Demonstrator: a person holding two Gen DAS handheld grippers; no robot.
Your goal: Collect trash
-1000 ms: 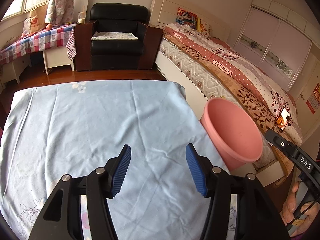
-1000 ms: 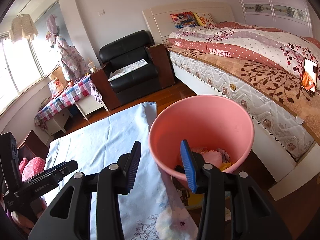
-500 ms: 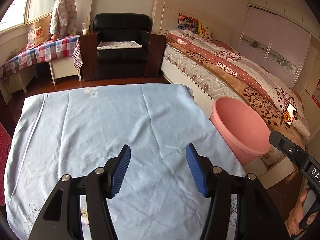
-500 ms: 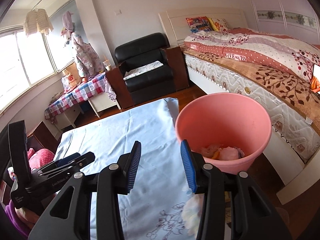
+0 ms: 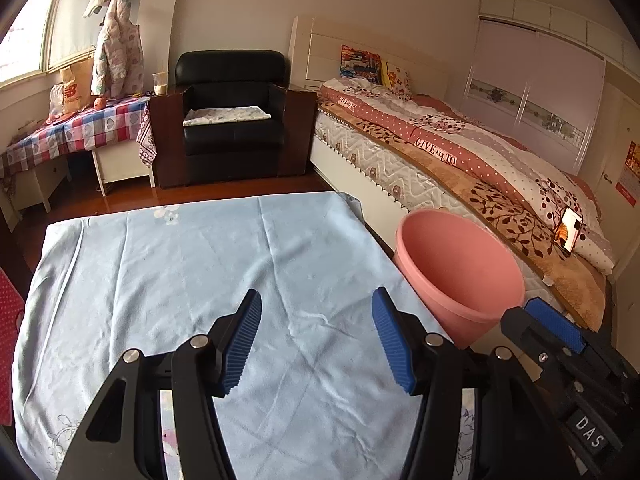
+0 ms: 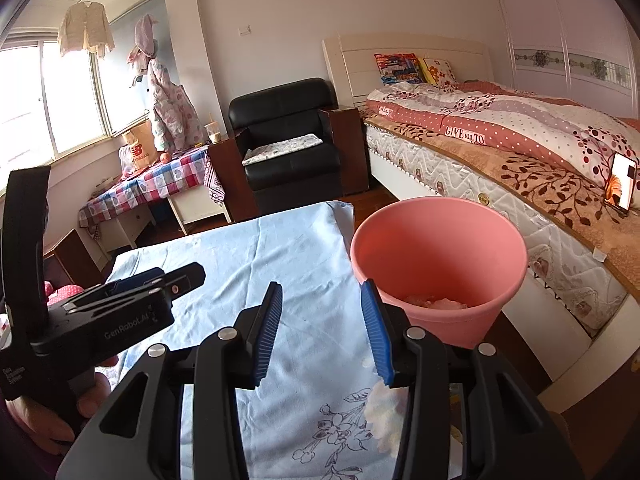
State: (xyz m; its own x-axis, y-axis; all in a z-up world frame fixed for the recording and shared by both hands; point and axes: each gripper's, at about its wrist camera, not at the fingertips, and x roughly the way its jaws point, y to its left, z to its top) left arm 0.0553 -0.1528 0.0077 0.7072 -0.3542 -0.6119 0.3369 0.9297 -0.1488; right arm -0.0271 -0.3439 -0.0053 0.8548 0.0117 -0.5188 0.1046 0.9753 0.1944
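Ahead of both grippers, a blue tablecloth (image 5: pixel 192 264) is spread. The pink bucket (image 6: pixel 438 268) stands right of the right gripper (image 6: pixel 322 328); its pale contents (image 6: pixel 436 303) are mostly hidden. "GIVE ALL TO" (image 5: pixel 435 151) is read on the bedding, "GenRobot" on the left gripper (image 5: pixel 316 338). Both grippers' jaws are held apart, empty.
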